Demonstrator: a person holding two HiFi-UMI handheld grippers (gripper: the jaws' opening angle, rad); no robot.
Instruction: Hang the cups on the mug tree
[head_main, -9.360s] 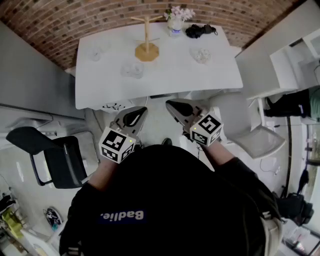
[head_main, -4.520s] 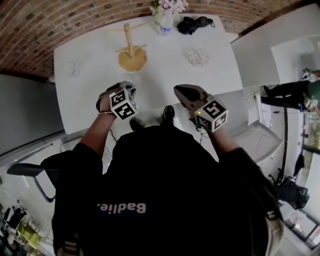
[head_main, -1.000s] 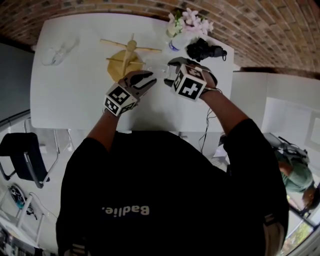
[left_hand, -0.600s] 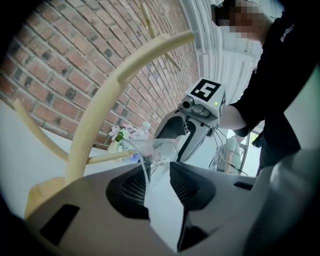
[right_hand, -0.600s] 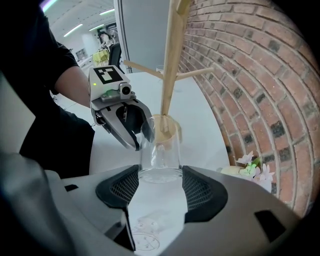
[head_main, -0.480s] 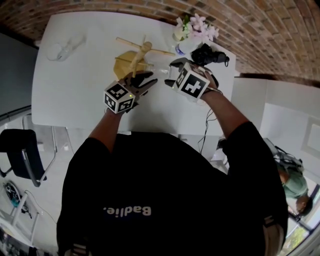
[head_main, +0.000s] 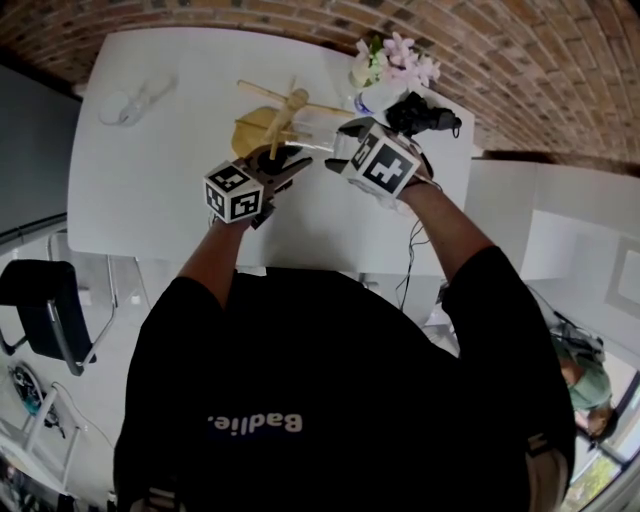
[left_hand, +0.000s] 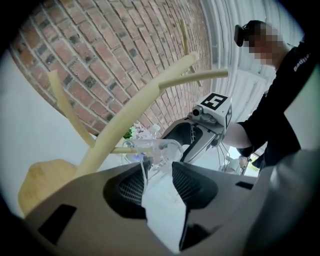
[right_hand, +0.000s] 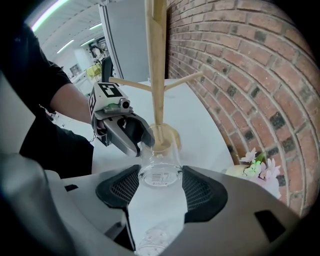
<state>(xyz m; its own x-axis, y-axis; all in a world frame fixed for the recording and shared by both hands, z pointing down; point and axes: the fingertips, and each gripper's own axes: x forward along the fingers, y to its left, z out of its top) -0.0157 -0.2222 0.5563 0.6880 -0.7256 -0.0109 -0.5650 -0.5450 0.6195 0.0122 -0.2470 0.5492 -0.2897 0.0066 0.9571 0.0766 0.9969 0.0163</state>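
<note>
A clear glass cup (right_hand: 160, 167) lies on its side in the air, and my right gripper (right_hand: 160, 172) is shut on its base end. My left gripper (left_hand: 157, 167) is at the cup's rim (left_hand: 150, 149); the thin glass wall runs between its jaws, which are opening, and the pads do not press on it. The wooden mug tree (head_main: 285, 110) stands just beyond both grippers, its trunk (right_hand: 155, 75) rising behind the cup. In the head view the left gripper (head_main: 290, 160) and right gripper (head_main: 338, 150) face each other over the white table (head_main: 150, 200).
A second clear cup (head_main: 130, 100) lies at the table's far left. A vase of flowers (head_main: 395, 60) and a black object (head_main: 425, 112) sit at the far right by the brick wall. A black chair (head_main: 45, 310) stands left of the table.
Over the last second the left gripper has moved up toward the mug tree and closer to the right gripper. Seconds earlier both grippers hung in front of the table.
</note>
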